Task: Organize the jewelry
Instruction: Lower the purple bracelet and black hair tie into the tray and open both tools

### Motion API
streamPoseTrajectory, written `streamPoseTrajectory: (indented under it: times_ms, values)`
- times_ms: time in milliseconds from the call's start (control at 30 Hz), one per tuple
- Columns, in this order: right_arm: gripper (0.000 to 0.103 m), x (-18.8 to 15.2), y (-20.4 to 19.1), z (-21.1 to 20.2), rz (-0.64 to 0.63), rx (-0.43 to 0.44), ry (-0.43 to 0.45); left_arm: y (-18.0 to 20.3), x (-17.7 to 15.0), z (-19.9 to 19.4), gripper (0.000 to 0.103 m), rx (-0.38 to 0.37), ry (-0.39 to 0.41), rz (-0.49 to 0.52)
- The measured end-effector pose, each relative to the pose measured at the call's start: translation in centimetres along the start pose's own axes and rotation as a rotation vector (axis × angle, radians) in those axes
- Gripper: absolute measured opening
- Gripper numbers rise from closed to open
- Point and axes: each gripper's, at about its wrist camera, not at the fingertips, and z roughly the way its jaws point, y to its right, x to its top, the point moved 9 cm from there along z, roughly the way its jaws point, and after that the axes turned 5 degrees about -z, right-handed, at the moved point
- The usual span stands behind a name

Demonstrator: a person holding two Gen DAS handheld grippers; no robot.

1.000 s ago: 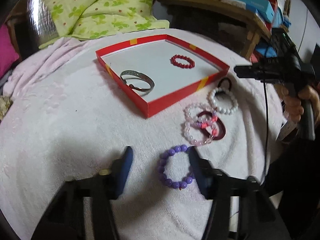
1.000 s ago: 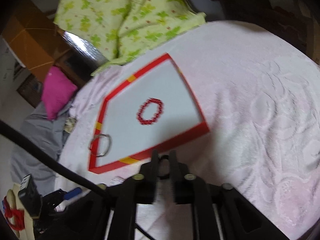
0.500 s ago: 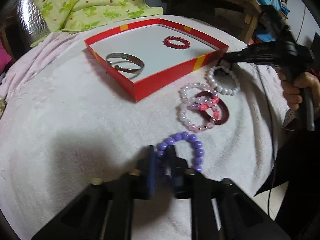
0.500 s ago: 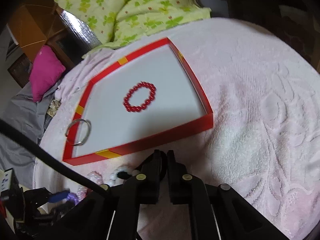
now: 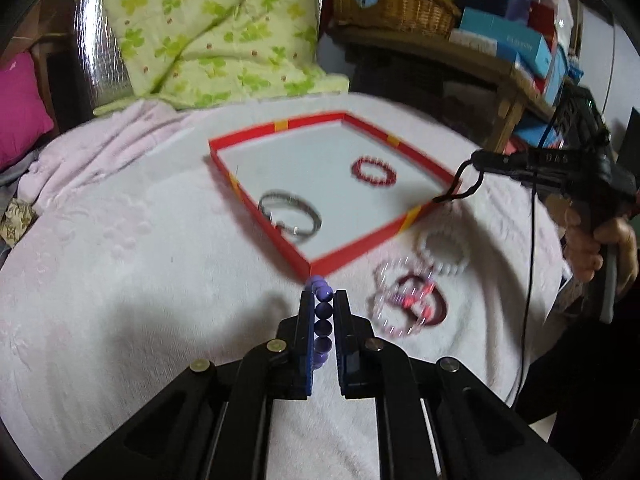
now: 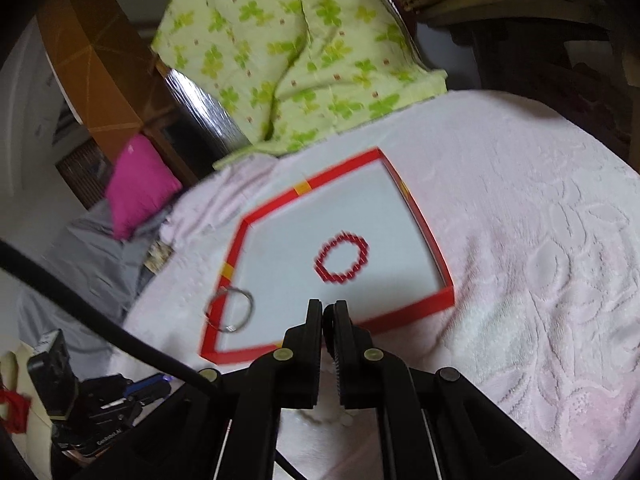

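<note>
Jaws of your left gripper [image 5: 323,300] are clamped on the purple round-bead bracelet [image 5: 322,312], whose beads stand in a column between the blue pads and poke out past the tips; the piece hangs clear of the pale pink textured blanket [image 5: 120,280] that covers the counter. Your right gripper [image 6: 328,312] has its jaws pressed nearly together on a thin black loop band [image 5: 460,184], which dangles from the tips over the near right corner of the shallow red-walled cardboard tray with yellow tabs [image 5: 360,248]. In the left wrist view your right hand [image 5: 612,248] wraps the grip of that tool at the right edge, with the tool body reaching leftward toward the tray. Both tools point downward at a slant toward the tray.

Inside the tray lie a red bead bracelet [image 5: 374,170] toward the far right and a silver metal bangle [image 5: 290,218] toward the near left wall, well apart from each other. On the blanket just outside the tray's near right wall sit a white pearl-bead bracelet [image 5: 444,252] and, just beside it, a blurred cluster of a pink bead bracelet [image 5: 384,312] overlapping a dark red bangle [image 5: 438,308]; finer detail cannot be told. A green leaf-print quilt [image 5: 208,28] lies heaped beyond the blanket.
</note>
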Motion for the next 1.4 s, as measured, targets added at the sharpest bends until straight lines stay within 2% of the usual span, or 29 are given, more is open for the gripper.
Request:
streamPoseTrajectory:
  times_ms: [100,267,533,733,867,900,967,1000,1033,1167,1300,1400]
  values:
    - [0.006,0.9,-0.4,-0.6,0.013,0.018,0.045,0.5,1.5,-0.6,0.009,-0.02,0.048,0.002]
    - [0.006,1.5,-0.7,-0.1,0.041,0.027,0.058,1.6,4.2,-0.1,0.009,-0.046,0.113,-0.019]
    - [0.006,1.3,-1.5,2.8,0.081,0.036,0.024,3.0,6.8,4.3,0.009,-0.047,0.099,-0.063]
    - [0.006,0.3,-1.1,5.1,0.096,0.015,-0.024,4.1,6.4,7.8,0.01,-0.023,0.038,-0.058]
    - [0.007,-0.1,0.0,6.2,0.115,-0.003,-0.047,3.7,6.2,8.5,0.011,-0.005,0.025,-0.062]
    - [0.008,-0.2,0.3,6.4,0.126,-0.009,-0.054,3.6,6.2,8.3,0.015,-0.003,0.027,-0.06]
    - [0.009,-0.1,0.9,6.3,0.156,-0.007,-0.057,3.3,6.1,7.9,0.036,0.016,0.037,-0.052]
    - [0.009,0.0,1.0,6.2,0.161,-0.009,-0.054,3.0,6.2,7.5,0.051,0.036,0.051,-0.045]
    - [0.009,0.2,1.2,5.9,0.164,-0.013,-0.046,2.8,6.3,7.2,0.055,0.051,0.064,-0.038]
    - [0.023,0.9,1.9,4.7,0.198,-0.015,-0.005,2.2,6.4,6.1,0.056,0.075,0.088,-0.008]
    - [0.023,1.4,2.1,3.8,0.202,-0.013,0.014,0.7,5.9,5.6,0.061,0.139,0.083,0.019]
    - [0.023,1.3,2.4,3.4,0.206,-0.017,0.016,-0.5,5.5,5.6,0.061,0.143,0.064,-0.01]
